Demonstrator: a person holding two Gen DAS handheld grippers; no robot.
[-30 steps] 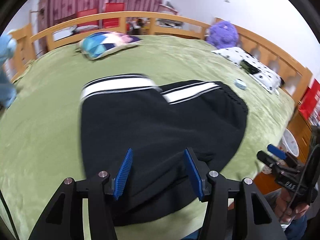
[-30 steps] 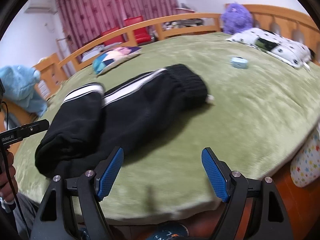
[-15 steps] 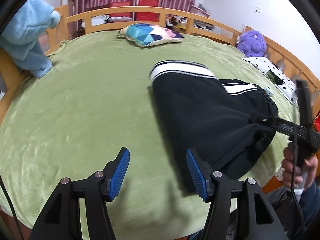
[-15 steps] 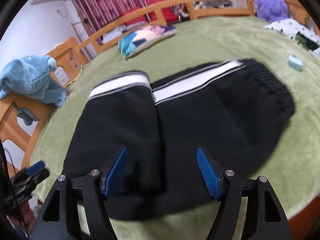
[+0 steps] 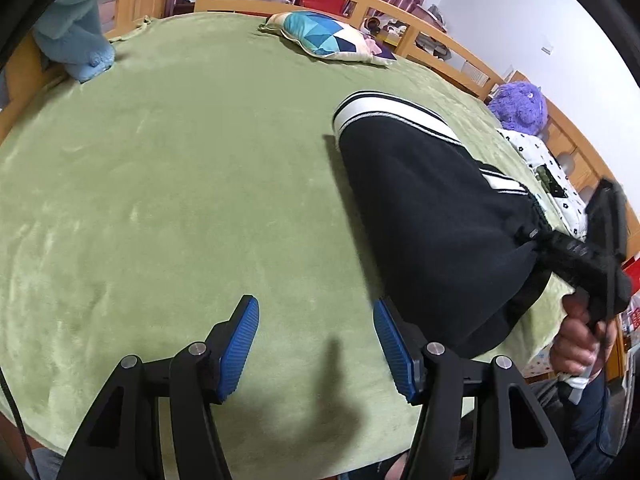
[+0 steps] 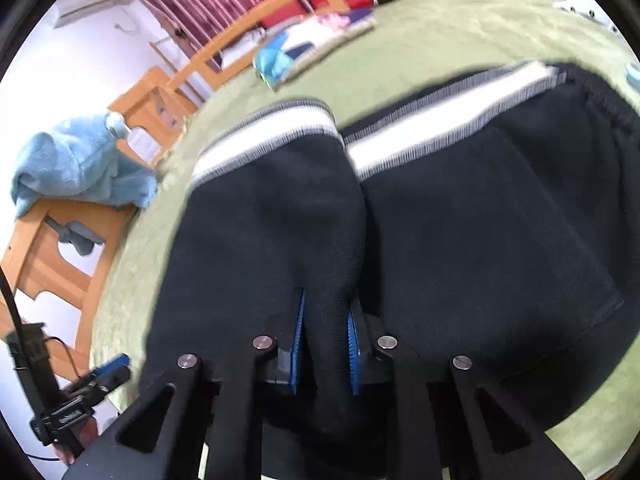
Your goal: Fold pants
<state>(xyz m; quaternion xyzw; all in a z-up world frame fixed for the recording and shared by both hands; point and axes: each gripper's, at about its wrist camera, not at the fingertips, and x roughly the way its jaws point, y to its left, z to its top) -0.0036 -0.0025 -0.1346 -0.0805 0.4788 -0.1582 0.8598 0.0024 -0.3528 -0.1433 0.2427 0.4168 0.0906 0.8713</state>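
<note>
Black pants (image 5: pixel 432 216) with white side stripes lie folded in half on the green bed cover, near its front right edge. They fill the right wrist view (image 6: pixel 460 216). My right gripper (image 6: pixel 325 320) is shut on a fold of the black cloth at the near edge; it also shows in the left wrist view (image 5: pixel 536 236), at the pants' right end. My left gripper (image 5: pixel 316 320) is open and empty, over bare cover just left of the pants.
A patterned pillow (image 5: pixel 332 40) lies at the far side. A blue plush (image 5: pixel 76 36) sits at the far left corner. A purple plush (image 5: pixel 518 106) and a dotted pillow (image 5: pixel 552 172) lie right. Wooden rails (image 5: pixel 440 40) ring the bed.
My right gripper moved in to the pants' near edge and closed on the cloth. My left gripper swung left off the pants and stays open.
</note>
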